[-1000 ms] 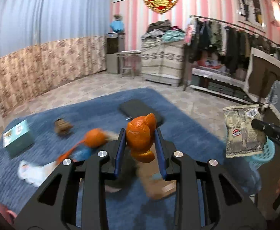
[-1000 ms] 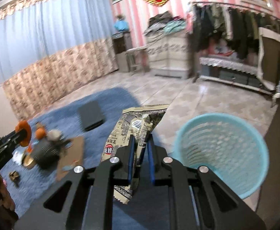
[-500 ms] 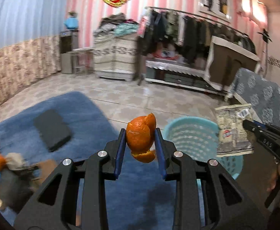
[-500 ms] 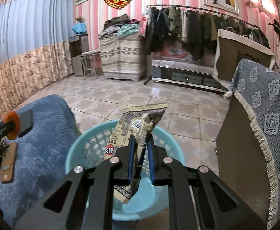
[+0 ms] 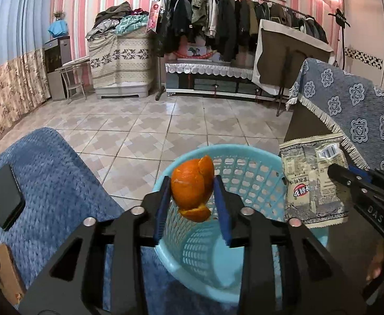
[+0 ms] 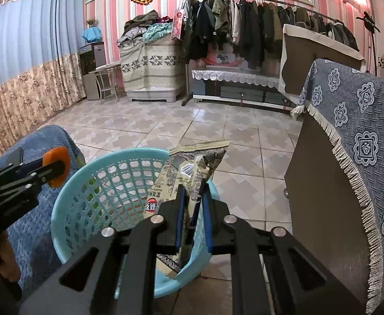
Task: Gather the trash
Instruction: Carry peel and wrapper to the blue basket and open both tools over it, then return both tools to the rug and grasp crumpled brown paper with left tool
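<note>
Only left wrist view shows phone [image 5: 6, 197]; left gripper [image 5: 192, 199] clamps orange peel [image 5: 193, 189], right gripper [image 6: 192, 210] pinches wrapper [image 6: 189, 176].

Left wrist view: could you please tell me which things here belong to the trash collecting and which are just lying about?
Part of the job:
- orange peel, clamped in the left gripper
- snack wrapper, clamped in the right gripper
- blue basket, below both

Just lying about:
- black phone on the blue rug
- clothes rack
- patterned cloth
</note>
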The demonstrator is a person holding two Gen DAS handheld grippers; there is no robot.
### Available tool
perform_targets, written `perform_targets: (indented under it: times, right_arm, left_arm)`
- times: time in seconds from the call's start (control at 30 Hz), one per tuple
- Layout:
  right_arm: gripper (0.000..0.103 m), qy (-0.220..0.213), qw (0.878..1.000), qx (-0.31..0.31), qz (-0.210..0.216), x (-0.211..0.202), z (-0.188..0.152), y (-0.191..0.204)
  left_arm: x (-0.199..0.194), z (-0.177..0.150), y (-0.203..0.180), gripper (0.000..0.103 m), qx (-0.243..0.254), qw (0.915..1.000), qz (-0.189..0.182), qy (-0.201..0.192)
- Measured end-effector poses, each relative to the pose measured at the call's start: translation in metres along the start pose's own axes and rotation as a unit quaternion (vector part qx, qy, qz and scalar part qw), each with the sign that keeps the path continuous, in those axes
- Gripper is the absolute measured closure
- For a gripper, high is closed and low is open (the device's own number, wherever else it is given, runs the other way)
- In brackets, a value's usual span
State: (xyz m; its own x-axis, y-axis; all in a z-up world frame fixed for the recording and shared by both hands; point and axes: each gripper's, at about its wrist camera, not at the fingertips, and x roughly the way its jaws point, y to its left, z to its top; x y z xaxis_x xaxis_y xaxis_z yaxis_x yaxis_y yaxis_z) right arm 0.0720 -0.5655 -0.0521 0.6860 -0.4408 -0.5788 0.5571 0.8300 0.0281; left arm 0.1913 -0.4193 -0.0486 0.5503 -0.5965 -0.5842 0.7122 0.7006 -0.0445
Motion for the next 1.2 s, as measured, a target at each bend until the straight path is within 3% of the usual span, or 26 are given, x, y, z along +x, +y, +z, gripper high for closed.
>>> perform_targets:
  times: [0.03,0.1,0.17,0.3,0.7,0.77,0.83,0.97,1.03,1.1,1.2]
  right_arm:
    - [0.089,0.0,1.0,0.0,0.0,0.0,0.0,0.0]
    - [0.089,0.001,1.0,-0.001,0.001,0.003,0.0,-0.001]
    - [0.089,0.004,1.0,-0.001,0.002,0.007,-0.002,-0.001]
    - [0.089,0.009,1.0,-0.002,0.003,0.012,-0.009,0.004]
    - [0.086,0.027,0.999,-0.026,0.009,0.028,-0.013,0.043]
    - [0.076,0.031,0.999,-0.032,0.005,0.032,-0.013,0.049]
    - [0.039,0.028,0.999,-0.038,0.005,0.032,-0.014,0.056]
    - [0.033,0.026,0.998,-0.05,0.009,0.029,-0.014,0.067]
    - [0.019,0.023,0.998,-0.052,0.011,0.022,-0.014,0.071]
    - [0.012,0.012,0.999,-0.05,0.008,0.013,-0.012,0.072]
    - [0.011,0.001,0.998,-0.054,0.007,0.0,-0.01,0.079]
  left_arm:
    - [0.001,0.002,-0.001,0.055,0.0,1.0,0.001,0.0]
    - [0.0,0.003,0.002,0.033,-0.003,0.9999,0.009,-0.01]
    - [-0.004,0.005,0.006,0.021,-0.01,0.9995,0.023,-0.021]
    - [-0.014,0.011,0.023,0.008,-0.032,0.9977,0.049,-0.036]
    - [-0.057,0.002,0.084,0.005,-0.072,0.9905,0.105,-0.051]
    - [-0.067,-0.002,0.092,0.005,-0.081,0.989,0.111,-0.055]
    - [-0.076,-0.005,0.097,0.005,-0.084,0.9877,0.118,-0.058]
    - [-0.096,-0.009,0.109,0.005,-0.09,0.9846,0.138,-0.06]
    - [-0.107,-0.013,0.116,0.005,-0.096,0.9827,0.146,-0.062]
    - [-0.119,-0.018,0.124,0.005,-0.103,0.9808,0.153,-0.065]
    - [-0.137,-0.025,0.132,0.005,-0.11,0.9779,0.165,-0.066]
